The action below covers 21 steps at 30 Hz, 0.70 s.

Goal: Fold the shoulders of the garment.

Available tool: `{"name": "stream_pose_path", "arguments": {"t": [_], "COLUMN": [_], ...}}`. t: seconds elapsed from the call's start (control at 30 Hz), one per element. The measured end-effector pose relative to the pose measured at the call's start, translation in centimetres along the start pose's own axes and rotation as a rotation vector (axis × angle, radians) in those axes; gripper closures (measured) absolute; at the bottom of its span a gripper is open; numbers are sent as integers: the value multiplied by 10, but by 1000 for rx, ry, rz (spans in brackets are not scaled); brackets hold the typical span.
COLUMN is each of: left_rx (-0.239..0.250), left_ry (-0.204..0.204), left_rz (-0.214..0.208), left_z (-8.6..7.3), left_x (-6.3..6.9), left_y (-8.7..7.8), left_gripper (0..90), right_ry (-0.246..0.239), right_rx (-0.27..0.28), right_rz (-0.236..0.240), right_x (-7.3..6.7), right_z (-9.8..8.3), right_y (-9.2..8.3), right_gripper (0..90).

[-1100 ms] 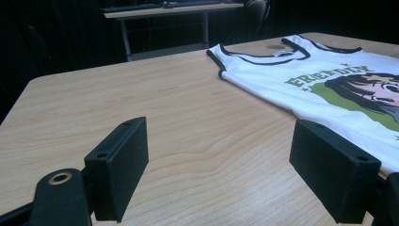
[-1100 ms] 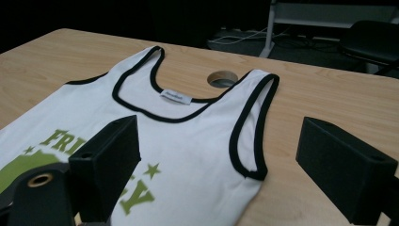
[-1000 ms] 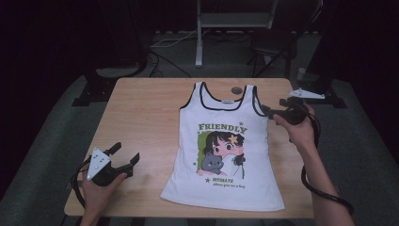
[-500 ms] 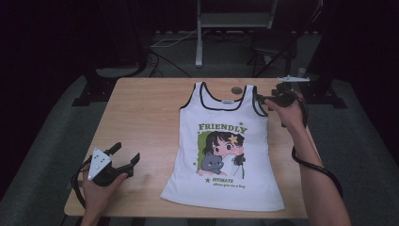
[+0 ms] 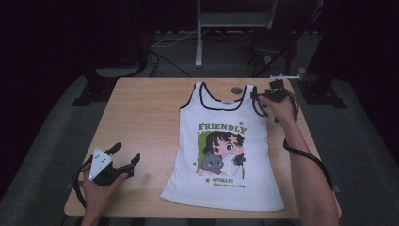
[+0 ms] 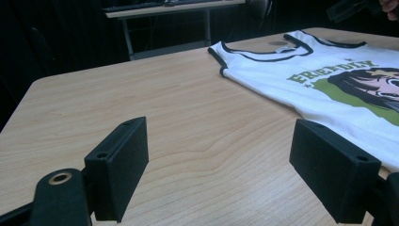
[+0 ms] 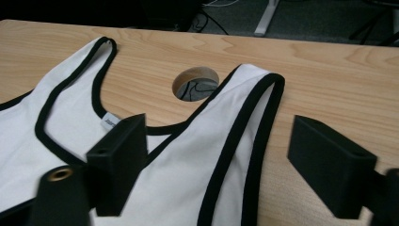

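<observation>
Right gripper [image 7: 216, 155] over strap [image 7: 244, 122] of top [image 5: 226, 141], wide but just been closing, nothing pinched. Left gripper [image 5: 126, 155] wide over table [image 5: 146, 117], holding nothing.

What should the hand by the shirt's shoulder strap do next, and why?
Probably lower the right gripper and close on the tank top's strap. Its jaws, which have just been closing a little, stand open astride the strap without pressing it. The left gripper rests open on the table.

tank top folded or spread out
Spread out: the tank top lies flat and face up on the table, both straps and the hem showing.
</observation>
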<state>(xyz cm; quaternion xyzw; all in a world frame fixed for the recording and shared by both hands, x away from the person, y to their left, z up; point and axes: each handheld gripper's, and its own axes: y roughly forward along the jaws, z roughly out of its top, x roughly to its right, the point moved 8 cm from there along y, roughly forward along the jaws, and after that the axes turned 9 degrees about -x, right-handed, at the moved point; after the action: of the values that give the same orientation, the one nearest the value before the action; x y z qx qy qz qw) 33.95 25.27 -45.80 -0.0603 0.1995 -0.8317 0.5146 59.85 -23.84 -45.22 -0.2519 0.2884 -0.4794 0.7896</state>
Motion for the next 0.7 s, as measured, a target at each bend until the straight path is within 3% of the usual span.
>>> {"name": "stream_pose_path", "arguments": {"t": [0.27,0.43,0.7], "left_rx": [5,1,3], "left_ry": [-4,4,5], "left_rz": [2,7,7], "left_z": [0,0,0], "left_x": [0,1,1], "left_y": [0,0,0], "left_gripper": [196,196,196], "right_ry": [48,53,59], "right_rx": [-35,-61,-90], "right_rz": [-7,-5,3], "right_x": [13,16,17], "right_z": [-3,-6,-14], "right_y": [14,22,32], "right_gripper": [212,228,328]}}
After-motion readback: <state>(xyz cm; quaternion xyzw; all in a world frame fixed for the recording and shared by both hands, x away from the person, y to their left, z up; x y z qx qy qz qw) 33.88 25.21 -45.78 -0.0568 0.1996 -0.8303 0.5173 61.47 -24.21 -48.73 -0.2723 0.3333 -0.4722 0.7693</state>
